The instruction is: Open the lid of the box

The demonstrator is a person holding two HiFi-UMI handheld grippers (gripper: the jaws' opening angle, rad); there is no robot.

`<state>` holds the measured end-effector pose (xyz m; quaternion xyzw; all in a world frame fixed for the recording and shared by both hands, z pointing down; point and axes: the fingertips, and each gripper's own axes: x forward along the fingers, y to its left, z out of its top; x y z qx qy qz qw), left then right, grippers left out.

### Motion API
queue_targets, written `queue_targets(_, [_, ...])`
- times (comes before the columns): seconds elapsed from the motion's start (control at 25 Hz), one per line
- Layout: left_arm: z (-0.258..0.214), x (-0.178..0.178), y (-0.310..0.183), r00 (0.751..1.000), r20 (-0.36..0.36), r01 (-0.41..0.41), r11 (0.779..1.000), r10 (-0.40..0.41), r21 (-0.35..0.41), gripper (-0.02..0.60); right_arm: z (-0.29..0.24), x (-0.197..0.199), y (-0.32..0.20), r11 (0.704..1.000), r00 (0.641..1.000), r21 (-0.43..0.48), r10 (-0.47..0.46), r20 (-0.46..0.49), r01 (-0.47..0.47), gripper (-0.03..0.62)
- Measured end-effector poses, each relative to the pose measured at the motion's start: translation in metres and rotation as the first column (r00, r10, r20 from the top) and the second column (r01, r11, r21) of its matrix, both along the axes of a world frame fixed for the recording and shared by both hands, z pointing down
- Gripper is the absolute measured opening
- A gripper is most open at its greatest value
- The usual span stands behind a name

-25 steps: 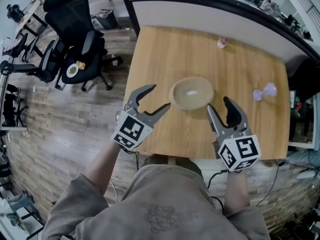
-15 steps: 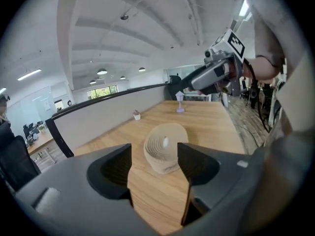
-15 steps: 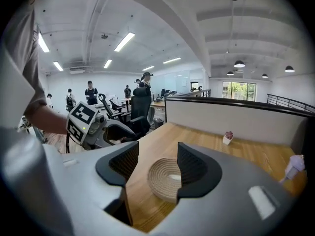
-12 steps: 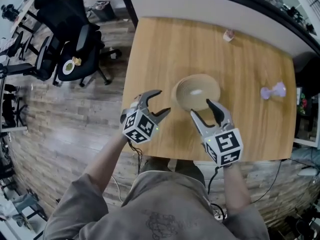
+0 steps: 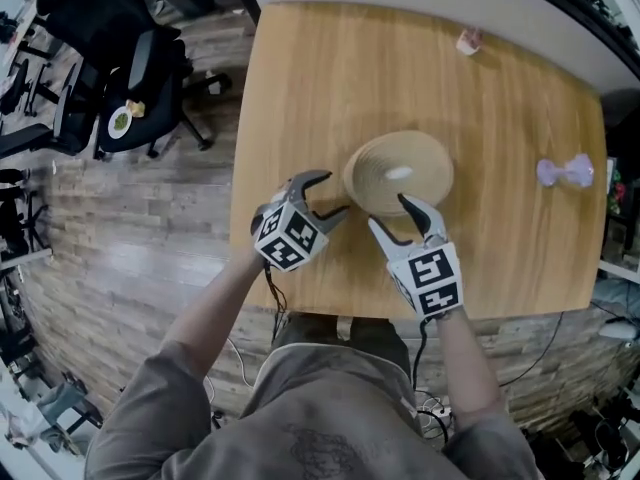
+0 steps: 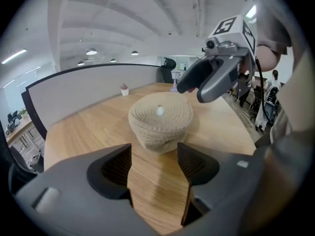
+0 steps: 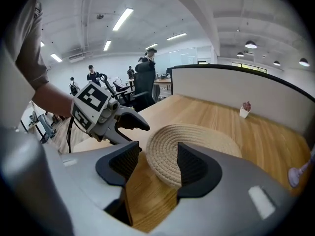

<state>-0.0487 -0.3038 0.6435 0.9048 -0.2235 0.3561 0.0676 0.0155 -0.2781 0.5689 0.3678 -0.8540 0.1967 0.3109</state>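
Round woven box [image 5: 385,158] sits mid tabletop [image 5: 320,78], lid on, small white knob [image 5: 398,173] at the lid's centre. Left claw [image 5: 333,194] is at the box's left side, jaws apart, nothing between them but bare wood; in the left gripper view the box [image 6: 160,124] stands just past the open left claw [image 6: 155,159], apart from it. Right claw [image 5: 392,216] is at the box's near edge, jaws apart, not clamped on anything; in the right gripper view the box's rim [image 7: 162,154] shows in the gap of the right claw [image 7: 155,163] and one jaw overlaps the woven side, contact unclear. Both claws point at the box from the person's side. Small potted plant [image 5: 467,40] near the far edge, purple object [image 5: 565,172] well off to the right, office chair [image 5: 120,58] on the floor to the left
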Motion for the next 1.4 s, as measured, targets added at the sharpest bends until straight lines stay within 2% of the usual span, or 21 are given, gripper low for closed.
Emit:
queue_targets(0.2, [0.019,0.009,-0.008,0.999,0.014,-0.042,0.999,0.042,0.001,0.295,0.027,-0.005,-0.001,0.999,0.999,-0.029,-0.026,-0.032,0.025,0.232])
queue_targets(0.4, [0.029,0.019,-0.010,0.997,-0.006,-0.074,0.997,0.074,-0.011,0.291,0.045,-0.013,0.000,0.996,0.990,-0.029,-0.091,-0.107,0.088,0.232])
queue_targets(0.48, [0.030,0.022,-0.008,0.996,-0.018,-0.086,0.996,0.085,-0.024,0.258,0.052,-0.016,0.001,0.993,0.982,-0.028,-0.118,-0.148,0.115,0.232])
queue_targets(0.6, [0.031,0.021,-0.006,0.996,-0.031,-0.082,0.996,0.081,-0.032,0.241,0.057,-0.016,0.002,0.991,0.971,-0.026,-0.133,-0.201,0.131,0.232])
queue_targets(0.88, [0.031,0.021,-0.006,0.996,-0.042,-0.075,0.996,0.073,-0.045,0.227,0.055,-0.024,0.001,0.973,0.914,0.006,-0.214,-0.344,0.230,0.230])
queue_targets(1.16, [0.032,0.022,-0.006,0.996,-0.050,-0.071,0.996,0.069,-0.048,0.224,0.068,-0.030,-0.003,0.946,0.832,0.036,-0.264,-0.488,0.321,0.227])
queue_targets(1.28, [0.033,0.021,-0.004,0.997,-0.053,-0.066,0.996,0.063,-0.057,0.224,0.069,-0.030,-0.005,0.932,0.797,0.095,-0.243,-0.552,0.350,0.167])
queue_targets(1.4, [0.032,0.020,-0.005,0.997,-0.051,-0.064,0.996,0.062,-0.057,0.224,0.068,-0.032,-0.006,0.915,0.781,0.144,-0.230,-0.581,0.377,0.147])
